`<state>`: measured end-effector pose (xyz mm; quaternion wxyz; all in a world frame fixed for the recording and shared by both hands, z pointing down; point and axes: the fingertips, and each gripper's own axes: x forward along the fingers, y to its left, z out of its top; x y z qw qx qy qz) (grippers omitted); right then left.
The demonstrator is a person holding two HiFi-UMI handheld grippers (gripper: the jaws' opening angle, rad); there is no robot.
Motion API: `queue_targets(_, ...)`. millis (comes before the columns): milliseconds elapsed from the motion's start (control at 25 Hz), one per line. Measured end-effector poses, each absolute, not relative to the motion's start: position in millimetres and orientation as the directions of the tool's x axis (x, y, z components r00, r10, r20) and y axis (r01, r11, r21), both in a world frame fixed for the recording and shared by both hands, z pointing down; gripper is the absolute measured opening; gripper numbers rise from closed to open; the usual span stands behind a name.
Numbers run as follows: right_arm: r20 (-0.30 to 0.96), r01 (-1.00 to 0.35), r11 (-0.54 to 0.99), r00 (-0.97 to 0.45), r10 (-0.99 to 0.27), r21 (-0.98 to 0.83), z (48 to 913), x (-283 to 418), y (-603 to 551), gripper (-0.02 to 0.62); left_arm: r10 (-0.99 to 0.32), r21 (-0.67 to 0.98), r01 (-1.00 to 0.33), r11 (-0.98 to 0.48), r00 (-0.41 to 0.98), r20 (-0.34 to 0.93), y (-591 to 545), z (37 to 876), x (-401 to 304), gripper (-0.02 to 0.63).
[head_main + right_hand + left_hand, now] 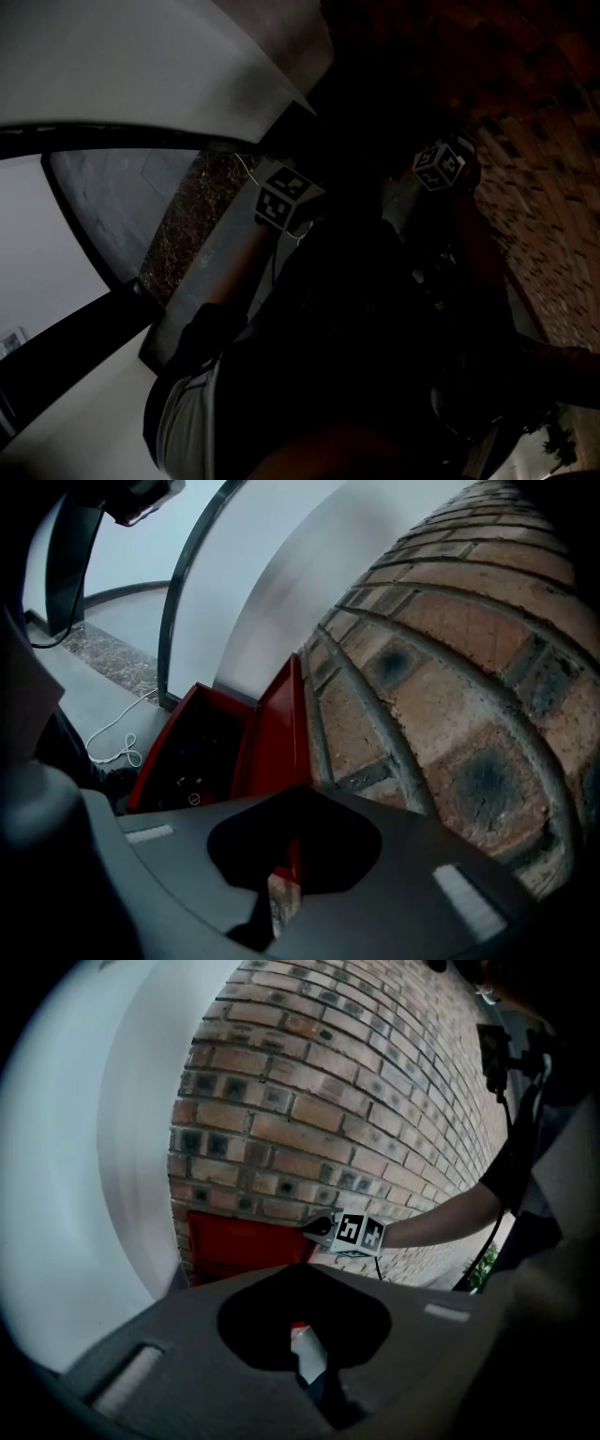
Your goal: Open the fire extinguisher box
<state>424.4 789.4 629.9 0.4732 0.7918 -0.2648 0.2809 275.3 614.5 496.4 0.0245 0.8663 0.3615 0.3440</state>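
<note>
Low at the foot of the brick wall (328, 1082), hard by a smooth white wall (94, 1147): the fire extinguisher box (187, 752), bright red and rectangular. Stands open in the right gripper view, with the door (277, 728) angled out on the brick side and seen nearly edge-on. Shows a dark inside, too dim to tell what is stored, only a few small pale glints. Reads from the left gripper view as a flat red panel with a darker band along the bottom. Meets the right gripper (317, 1228) at the upper corner nearest the person's forearm (441, 1213), tips right at the red edge. Right gripper clenched, jaws pressed together; thin red strip of the door's edge visible just past them, pinched or merely behind, impossible to say. As for the left gripper (322, 1399): well apart from the box, aimed toward it, jaws likewise drawn together with nothing between. Beyond the box, on grey floor (84, 700), a loose white cable (128, 747), and farther off a speckled stone strip (103, 653). Head view very dark: little beyond both marker cubes (281, 199) and rows of brick.
</note>
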Motion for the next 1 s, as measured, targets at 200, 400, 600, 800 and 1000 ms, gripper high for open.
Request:
queue_targets(200,0.697,-0.678,-0.429,0.703,-0.143,0.597,630.7,426.5,785.7,-0.015,0.639,0.301,0.604,-0.738,0.483,0.599,612.9,499.7,275.4,-0.002)
queue_targets(400,0.705,-0.653,-0.506,0.700,-0.118,0.564,630.0,429.4,789.3,-0.015,0.650,0.303,0.617,-0.727,0.475,0.593,623.0,498.9,279.2,-0.002)
queue_targets(600,0.712,-0.609,-0.609,0.695,-0.103,0.507,624.3,431.5,788.8,-0.014,0.662,0.298,0.635,-0.712,0.467,0.587,628.6,497.2,282.3,-0.002)
queue_targets(800,0.714,-0.599,-0.648,0.690,-0.119,0.470,620.1,430.6,792.4,-0.014,0.658,0.295,0.632,-0.717,0.471,0.588,626.9,496.0,284.9,-0.002)
queue_targets(1000,0.687,-0.613,-0.629,0.707,-0.167,0.477,604.6,416.7,789.1,-0.014,0.653,0.295,0.625,-0.723,0.478,0.587,621.2,497.2,287.5,-0.002)
